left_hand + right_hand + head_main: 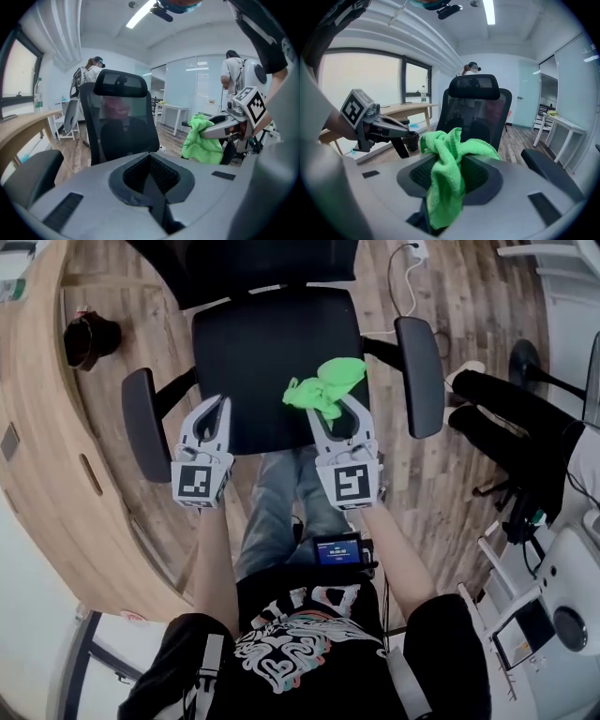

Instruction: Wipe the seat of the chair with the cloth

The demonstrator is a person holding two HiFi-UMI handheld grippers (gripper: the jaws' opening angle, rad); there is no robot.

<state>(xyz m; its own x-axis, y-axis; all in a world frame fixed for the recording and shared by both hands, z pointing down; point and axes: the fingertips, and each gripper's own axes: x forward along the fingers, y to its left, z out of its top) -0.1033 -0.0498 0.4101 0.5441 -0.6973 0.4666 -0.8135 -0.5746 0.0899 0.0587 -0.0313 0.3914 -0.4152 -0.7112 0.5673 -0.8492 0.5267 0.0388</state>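
1. Right gripper (333,413) is clenched on the green cloth (324,384), over the front-right of the chair seat (248,362).
2. Left gripper (214,411) is closed and empty, over the seat's front edge.
3. Best: press the cloth flat, keep a firm grip, and wipe in overlapping strokes.

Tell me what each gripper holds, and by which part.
The right gripper pinches the green cloth near its bunched middle; the left gripper holds nothing.
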